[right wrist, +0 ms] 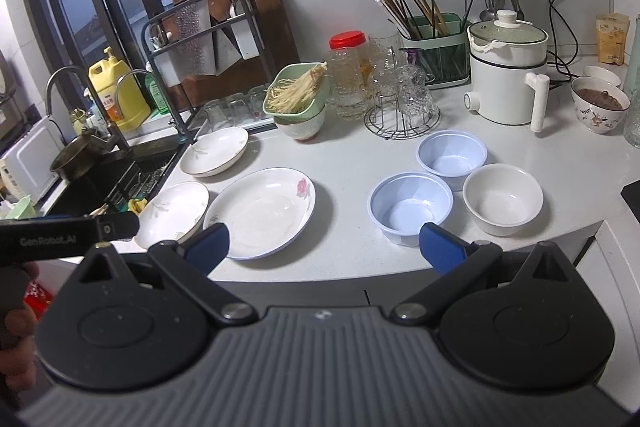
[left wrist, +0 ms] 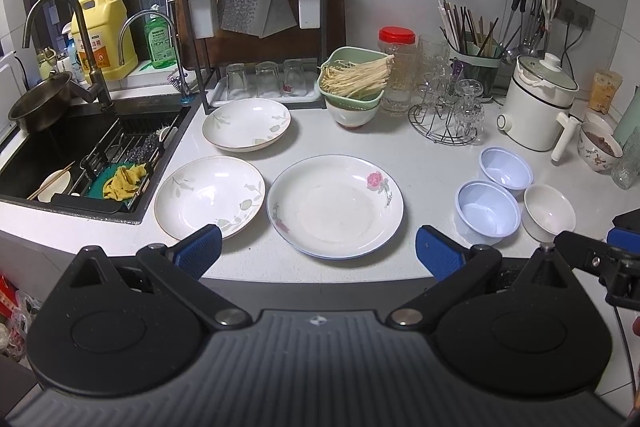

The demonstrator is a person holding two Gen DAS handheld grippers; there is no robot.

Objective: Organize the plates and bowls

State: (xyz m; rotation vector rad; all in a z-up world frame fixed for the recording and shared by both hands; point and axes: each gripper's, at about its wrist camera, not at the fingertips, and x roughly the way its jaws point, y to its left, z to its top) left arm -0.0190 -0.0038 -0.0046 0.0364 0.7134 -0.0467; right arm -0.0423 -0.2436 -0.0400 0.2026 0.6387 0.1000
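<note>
A white kitchen counter (left wrist: 420, 163) is being shown beside a dark sink (left wrist: 80, 155), with a crowded back wall of a knife rack, glasses and a white cooker. Three plates are lying in the left and centre of both frames: a rose plate (left wrist: 335, 206) in the middle, a leaf plate (left wrist: 209, 196) just left of it, and a second leaf plate (left wrist: 246, 124) behind. Three bowls are sitting at the lower right: two pale blue bowls (left wrist: 487, 213) (left wrist: 506, 167) and a white bowl (left wrist: 549, 213), packed close together.

The left gripper (left wrist: 319, 254) is being held wide apart and empty at the counter's near edge; the right gripper (right wrist: 323, 243) is likewise spread and holding nothing.

Nothing is yet being stacked. Trouble is likely to be caused by the glazed plates lying flat: a rim could be pinched poorly and slip, or a plate could be pushed toward the sink edge. The light blue bowls look thin and could be squeezed out of shape or knocked into the white bowl. The glass stand (right wrist: 402, 113) behind could be struck by a high reach.
</note>
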